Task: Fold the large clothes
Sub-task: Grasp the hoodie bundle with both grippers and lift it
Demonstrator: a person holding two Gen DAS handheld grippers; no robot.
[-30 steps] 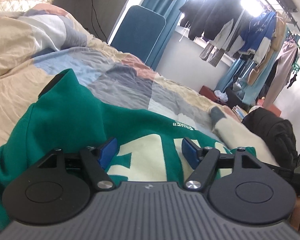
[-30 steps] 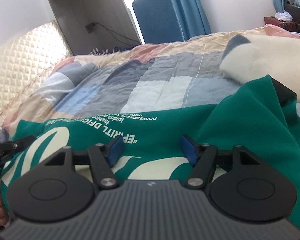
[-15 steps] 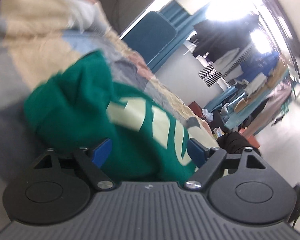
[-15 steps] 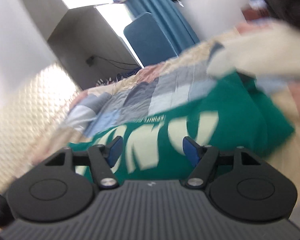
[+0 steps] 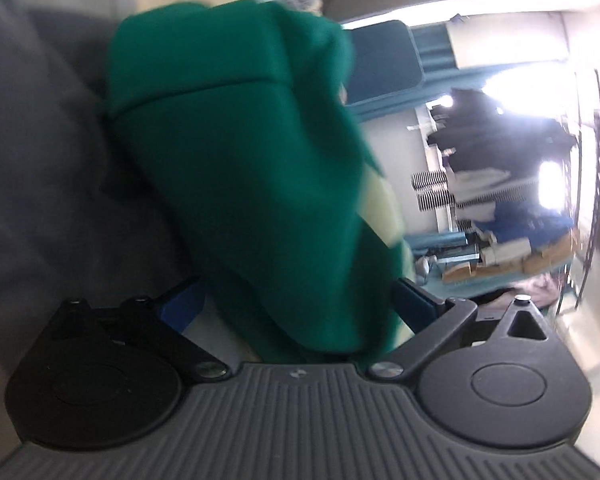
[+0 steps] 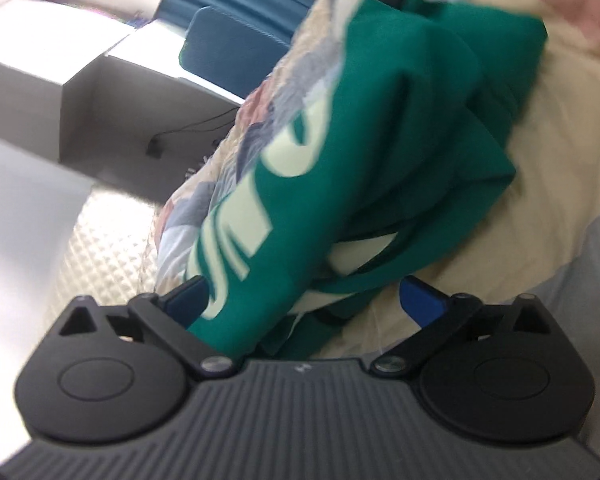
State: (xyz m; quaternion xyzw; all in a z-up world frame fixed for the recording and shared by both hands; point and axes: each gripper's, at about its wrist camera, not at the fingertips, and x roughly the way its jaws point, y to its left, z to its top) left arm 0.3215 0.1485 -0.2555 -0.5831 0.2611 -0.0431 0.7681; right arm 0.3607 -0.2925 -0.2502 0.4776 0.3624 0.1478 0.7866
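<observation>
The green sweatshirt [image 5: 240, 140] with cream lettering lies folded into a thick bundle on the bed. In the left wrist view it fills the space between the blue pads of my left gripper [image 5: 296, 300]. These jaws are opening wide, and a gap shows beside the left pad. In the right wrist view the sweatshirt [image 6: 380, 140] runs up from my right gripper [image 6: 304, 294], whose jaws are opening too. The cloth brushes its left pad, and its right pad stands apart from the cloth. Both views are blurred and tilted.
The patchwork quilt [image 6: 560, 140] covers the bed under the sweatshirt and looks grey in shadow [image 5: 40, 160]. A blue chair back [image 5: 380, 64] stands beyond the bed. Hanging clothes [image 5: 500, 184] crowd the window side. A quilted headboard [image 6: 100, 248] is at the left.
Both grippers have rolled and come down closer to the bed. Their jaws have spread much wider. The flat sweatshirt now shows as a folded bundle between them.
</observation>
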